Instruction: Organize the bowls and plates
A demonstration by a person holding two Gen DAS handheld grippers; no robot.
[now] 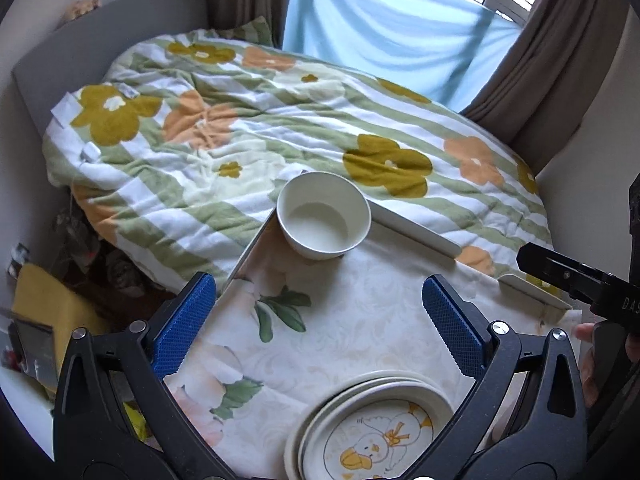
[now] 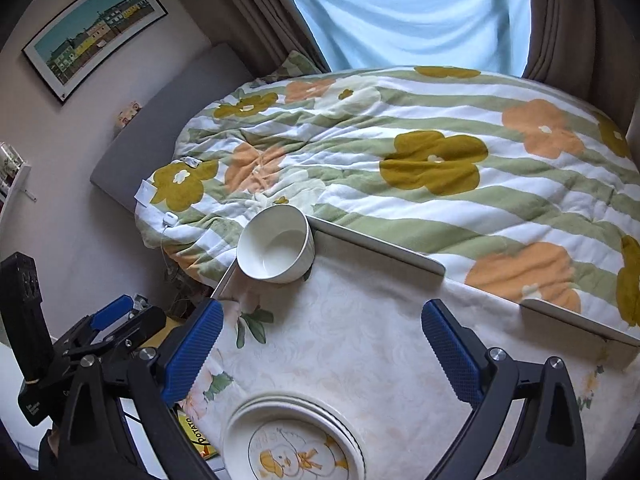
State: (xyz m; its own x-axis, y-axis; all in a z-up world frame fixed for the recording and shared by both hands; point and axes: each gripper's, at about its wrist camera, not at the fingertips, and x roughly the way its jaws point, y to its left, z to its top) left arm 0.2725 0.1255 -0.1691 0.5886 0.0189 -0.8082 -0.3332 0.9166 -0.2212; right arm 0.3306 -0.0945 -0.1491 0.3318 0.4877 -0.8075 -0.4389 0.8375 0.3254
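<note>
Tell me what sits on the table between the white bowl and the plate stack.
Nothing: only bare floral tablecloth separates the bowl from the plates, in both wrist views.

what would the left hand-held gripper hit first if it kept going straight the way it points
Most likely the bare flowered tablecloth between the white bowl and the stacked plates. The open left hand-held gripper points down at it, though depth is hard to judge.

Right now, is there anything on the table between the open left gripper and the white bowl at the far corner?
Nothing visible stands in the way. Between the left gripper and the bowl lies only bare flowered tablecloth. The stack of plates sits at the near edge, under the gripper, not on the line to the bowl.
</note>
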